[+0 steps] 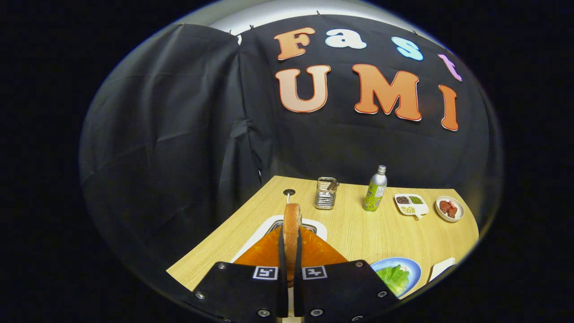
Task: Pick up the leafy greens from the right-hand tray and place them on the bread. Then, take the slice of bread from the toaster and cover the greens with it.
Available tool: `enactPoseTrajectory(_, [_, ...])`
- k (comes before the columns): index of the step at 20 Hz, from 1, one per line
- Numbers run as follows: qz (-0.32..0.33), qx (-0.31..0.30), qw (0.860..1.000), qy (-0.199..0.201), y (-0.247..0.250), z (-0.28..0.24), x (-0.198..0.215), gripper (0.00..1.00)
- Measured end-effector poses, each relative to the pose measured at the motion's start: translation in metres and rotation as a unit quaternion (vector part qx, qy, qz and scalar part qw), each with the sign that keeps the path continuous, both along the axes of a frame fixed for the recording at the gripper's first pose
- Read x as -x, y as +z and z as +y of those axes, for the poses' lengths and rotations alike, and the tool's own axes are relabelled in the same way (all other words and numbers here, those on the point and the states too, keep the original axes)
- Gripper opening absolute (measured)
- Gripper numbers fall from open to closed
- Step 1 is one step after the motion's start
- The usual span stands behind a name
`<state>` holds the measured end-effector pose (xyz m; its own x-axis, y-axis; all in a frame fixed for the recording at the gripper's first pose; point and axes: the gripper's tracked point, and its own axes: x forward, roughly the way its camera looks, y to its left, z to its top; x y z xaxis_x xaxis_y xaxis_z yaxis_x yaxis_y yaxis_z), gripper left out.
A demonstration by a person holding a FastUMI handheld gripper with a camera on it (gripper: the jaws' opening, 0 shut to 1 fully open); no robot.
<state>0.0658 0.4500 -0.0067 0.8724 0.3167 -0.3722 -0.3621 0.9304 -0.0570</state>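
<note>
Gripper view: gripper (290,251) is clamped on the bread slice (291,224), held edge-on just above the white toaster (264,226). The greens (393,278) sit on the blue plate (415,265) off to the right, so that step looks done; covering them is left. Further along the desk (358,229): a mesh holder (325,194), green bottle (375,190), divided dish (411,204) and meat bowl (449,208), none blocking the path.

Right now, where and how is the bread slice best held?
Grip the bread slice by its two flat faces, coming from above its top crust. It stands on edge over the toaster, so only the faces offer parallel surfaces. The fingers already press on both faces that way.
</note>
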Motion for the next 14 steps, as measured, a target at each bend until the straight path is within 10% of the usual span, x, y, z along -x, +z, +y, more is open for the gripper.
enactPoseTrajectory(14, [-0.025,-0.015,0.999,-0.019,0.033,-0.064,0.003,0.05])
